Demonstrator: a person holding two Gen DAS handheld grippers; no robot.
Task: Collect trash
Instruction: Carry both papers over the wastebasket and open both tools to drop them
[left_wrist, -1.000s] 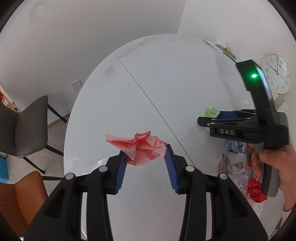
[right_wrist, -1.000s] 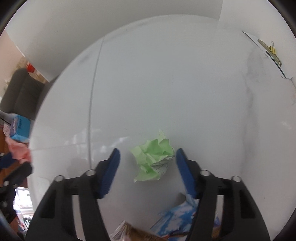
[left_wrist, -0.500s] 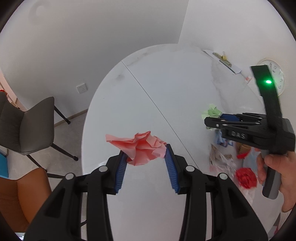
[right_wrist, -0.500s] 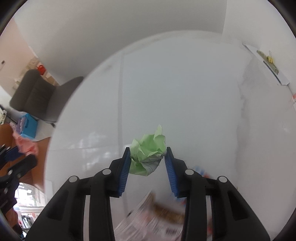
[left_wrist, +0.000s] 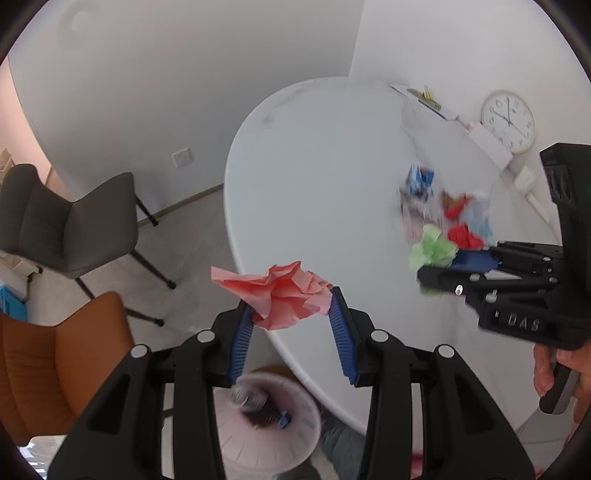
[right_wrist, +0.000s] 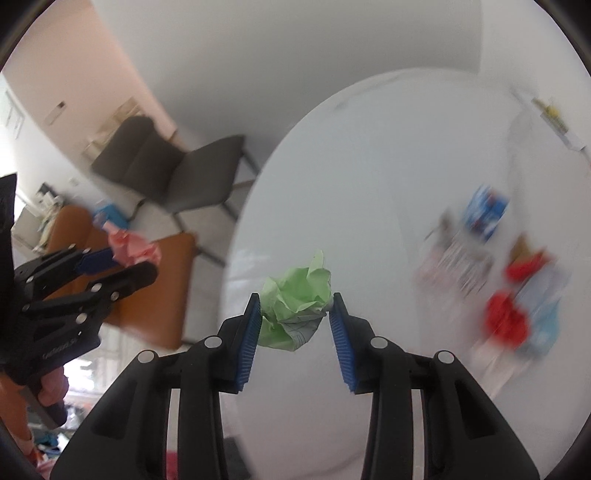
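My left gripper (left_wrist: 291, 299) is shut on a crumpled pink paper (left_wrist: 280, 295) and holds it in the air over the near edge of the white table (left_wrist: 314, 177). My right gripper (right_wrist: 295, 306) is shut on a crumpled green paper (right_wrist: 295, 299), lifted above the table (right_wrist: 369, 184). The green paper also shows in the left wrist view (left_wrist: 432, 251), at the right gripper's tips. A pale pink waste bin (left_wrist: 266, 424) with some trash in it stands on the floor right below my left gripper. The pink paper and left gripper show in the right wrist view (right_wrist: 133, 251).
More trash lies on the table at the right: red crumpled paper (left_wrist: 463, 236), a blue packet (left_wrist: 419, 181) and wrappers. A grey chair (left_wrist: 74, 225) and an orange chair (left_wrist: 55, 362) stand at the left. A wall clock (left_wrist: 508, 122) and papers with clips (left_wrist: 424, 96) are at the far side.
Both grippers have drawn back from the table toward its near edge with their papers. The right one closed on the green paper and lifted it. The bin has come into view below the left gripper.
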